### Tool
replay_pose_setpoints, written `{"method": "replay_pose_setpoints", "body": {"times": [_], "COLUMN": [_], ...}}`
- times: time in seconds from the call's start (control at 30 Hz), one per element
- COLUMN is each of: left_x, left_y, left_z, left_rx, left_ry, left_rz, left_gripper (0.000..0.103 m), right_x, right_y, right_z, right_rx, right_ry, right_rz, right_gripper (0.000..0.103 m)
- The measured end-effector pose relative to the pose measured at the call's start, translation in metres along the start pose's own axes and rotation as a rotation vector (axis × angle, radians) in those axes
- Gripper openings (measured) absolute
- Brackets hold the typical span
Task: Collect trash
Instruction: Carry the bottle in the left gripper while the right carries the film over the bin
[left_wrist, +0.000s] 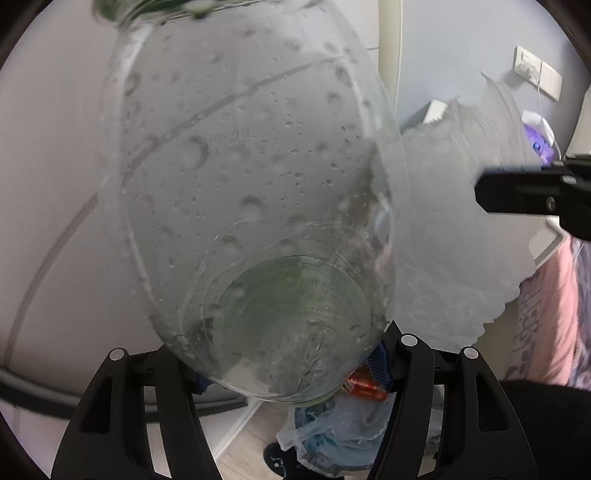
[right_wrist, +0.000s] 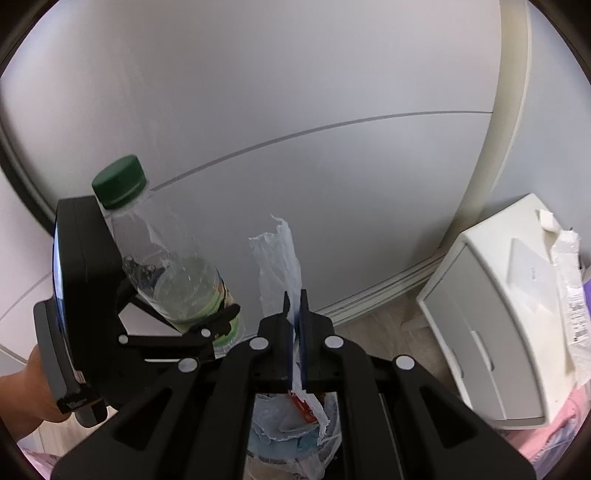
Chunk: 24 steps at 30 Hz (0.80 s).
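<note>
While a clear plastic bottle (right_wrist: 177, 273) with a green cap (right_wrist: 119, 181) is clamped by the left gripper (right_wrist: 192, 317), a thin plastic wrapper (right_wrist: 280, 254) is pinched in the closed right gripper (right_wrist: 294, 314); both are held above a bag-lined bin (right_wrist: 295, 432).

My left gripper (right_wrist: 218, 325) is black with small white round studs, and the clear bottle (right_wrist: 173, 266) in it wears a dark green cap (right_wrist: 119, 181) and a green-and-white label low down. Droplets speckle the bottle's clear wall up close, greenish at its base. My right gripper (right_wrist: 294, 314) is black too, with blue pads, pinching a thin translucent whitish plastic bag (right_wrist: 280, 254). Near me, the bin (right_wrist: 291, 435) shows pale blue plastic and a red scrap (right_wrist: 304, 408). Grey-white wall (right_wrist: 295, 92) beyond, cream cabinet (right_wrist: 491, 317) on the right, pink patterned cloth (left_wrist: 554, 314).
</note>
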<state>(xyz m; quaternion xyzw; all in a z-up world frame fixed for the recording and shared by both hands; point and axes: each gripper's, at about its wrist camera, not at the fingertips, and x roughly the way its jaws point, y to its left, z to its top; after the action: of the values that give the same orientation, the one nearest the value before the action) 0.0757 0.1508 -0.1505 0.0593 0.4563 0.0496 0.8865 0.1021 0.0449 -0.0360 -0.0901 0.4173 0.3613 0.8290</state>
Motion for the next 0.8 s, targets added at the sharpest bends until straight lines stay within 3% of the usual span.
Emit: {"method": "replay_pose_setpoints", "body": {"times": [0.23, 0.4, 0.47, 0.6, 0.8], "left_x": [0.02, 0.016, 0.007, -0.01, -0.004], "left_y": [-0.011, -0.037, -0.034, -0.036, -0.04], "left_z": [-0.057, -0.082, -0.097, -0.103, -0.118], "left_rx": [-0.013, 0.0, -0.018, -0.091, -0.094], "left_ry": [-0.028, -0.052, -0.037, -0.018, -0.002], "left_rz": [0.038, 0.089, 0.11, 0.076, 0.064], "left_gripper": [0.061, 0.061, 0.061, 0.061, 0.061], "right_x": [0.033, 0.026, 0.02, 0.013, 0.019], "right_y": [0.008, 0.017, 0.023, 0.026, 0.023], "right_z": [-0.051, -0.087, -0.095, -0.107, -0.131], "right_rx": [-0.041, -0.074, -0.068, -0.033, 0.086], "right_ry": [-0.068, -0.133, -0.132, -0.117, -0.084], "right_rz": [0.06, 0.064, 0.053, 0.034, 0.09], "right_gripper": [0.005, 0.005, 0.005, 0.005, 0.005]}}
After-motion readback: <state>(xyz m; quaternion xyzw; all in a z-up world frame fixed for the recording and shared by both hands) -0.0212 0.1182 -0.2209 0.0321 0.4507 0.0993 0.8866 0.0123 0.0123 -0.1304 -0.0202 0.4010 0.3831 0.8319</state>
